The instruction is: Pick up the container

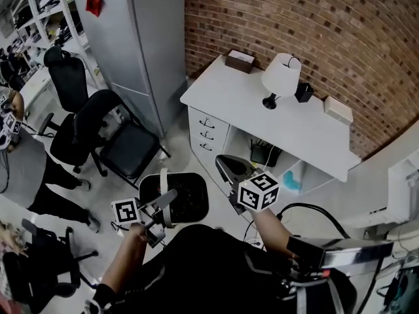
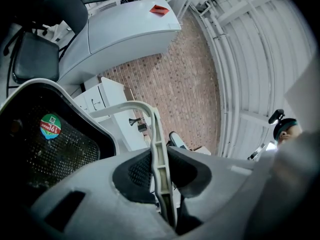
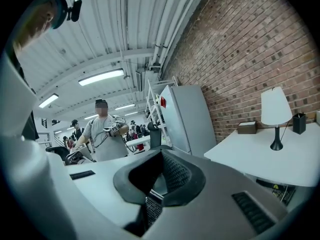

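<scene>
Left claw clamps the thin white plastic handle of the round black mesh container, near the white table's front edge, while the right claw is closed, empty.

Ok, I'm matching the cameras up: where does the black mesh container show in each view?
Head view: the container sits low, left of centre.
Left gripper view: container at lower left, its white handle between the jaws.
Right gripper view: not in it.
Shared landmark: the brick wall.
</scene>
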Motion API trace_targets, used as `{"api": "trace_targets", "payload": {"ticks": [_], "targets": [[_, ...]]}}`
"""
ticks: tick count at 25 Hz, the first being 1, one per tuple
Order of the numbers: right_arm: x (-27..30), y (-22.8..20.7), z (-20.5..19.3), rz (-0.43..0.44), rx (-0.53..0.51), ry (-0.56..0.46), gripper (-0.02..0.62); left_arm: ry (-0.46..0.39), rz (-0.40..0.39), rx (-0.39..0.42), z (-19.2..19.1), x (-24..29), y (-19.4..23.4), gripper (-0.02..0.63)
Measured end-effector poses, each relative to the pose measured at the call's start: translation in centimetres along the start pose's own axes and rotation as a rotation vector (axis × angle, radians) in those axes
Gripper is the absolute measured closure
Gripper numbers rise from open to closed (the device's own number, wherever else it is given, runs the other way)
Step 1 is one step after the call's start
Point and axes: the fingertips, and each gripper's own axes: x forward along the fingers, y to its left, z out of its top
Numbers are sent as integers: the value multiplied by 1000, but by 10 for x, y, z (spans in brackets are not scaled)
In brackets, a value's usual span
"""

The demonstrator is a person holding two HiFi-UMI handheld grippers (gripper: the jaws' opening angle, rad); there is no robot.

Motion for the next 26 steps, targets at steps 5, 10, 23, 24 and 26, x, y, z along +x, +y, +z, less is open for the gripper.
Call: {"api": "trace_targets", "payload": {"ticks": [5, 10, 23, 24, 26], "targets": [[-1, 0, -2, 18, -4, 1, 588, 15, -16, -19, -10, 10, -2, 543], [-2, -1, -1, 8, 4, -4, 588, 29, -22, -13, -14, 12, -2, 543], [-4, -7, 1, 2, 6, -9, 588, 26, -31, -12, -12, 21, -5, 543], [-4, -9, 1, 4, 3, -7, 588, 23, -30, -13, -12, 23, -5, 543], [-4, -12, 3, 6, -2, -3, 588, 16, -25, -18, -12, 26, -3, 543]]}}
